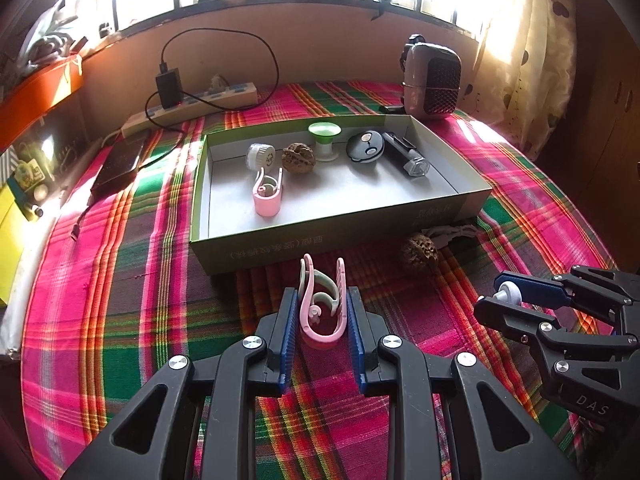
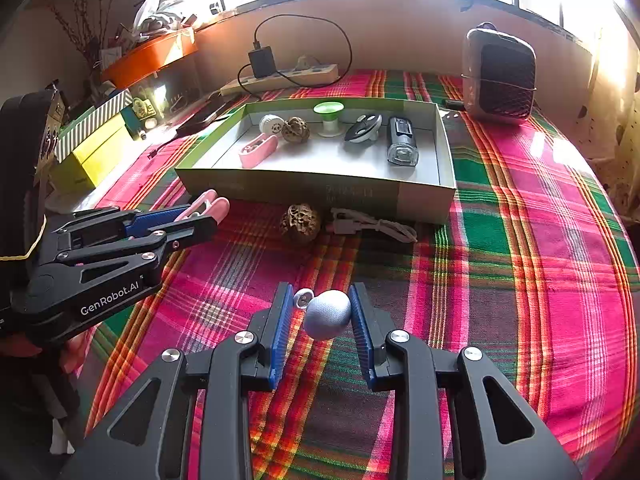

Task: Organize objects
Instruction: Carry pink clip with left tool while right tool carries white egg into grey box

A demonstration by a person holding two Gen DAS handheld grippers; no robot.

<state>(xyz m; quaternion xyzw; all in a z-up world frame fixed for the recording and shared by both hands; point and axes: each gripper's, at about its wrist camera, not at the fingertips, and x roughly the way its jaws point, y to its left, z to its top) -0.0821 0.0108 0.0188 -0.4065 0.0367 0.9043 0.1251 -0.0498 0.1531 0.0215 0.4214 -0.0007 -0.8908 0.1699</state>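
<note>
My left gripper (image 1: 322,296) is shut on a pink and pale-green clip (image 1: 322,316), held just above the plaid cloth in front of the open box (image 1: 340,224). From the right wrist view the same gripper (image 2: 200,214) shows at the left with the clip (image 2: 208,202) sticking out of it. My right gripper (image 2: 321,292) is shut on a grey ball with a white knob (image 2: 328,314), lifted over the cloth. In the box lie another pink clip (image 1: 267,196), a white cap (image 1: 259,156), a walnut (image 1: 299,158), a green spool (image 1: 325,140), a round gadget (image 1: 365,148) and a black light (image 1: 406,156).
A second walnut (image 2: 300,222) and a coiled white cable (image 2: 372,224) lie on the cloth against the box's front wall. Behind the box are a power strip with a charger (image 1: 200,100), a dark phone (image 1: 118,168) and a small heater (image 1: 434,80). Yellow boxes (image 2: 96,152) stand at the left.
</note>
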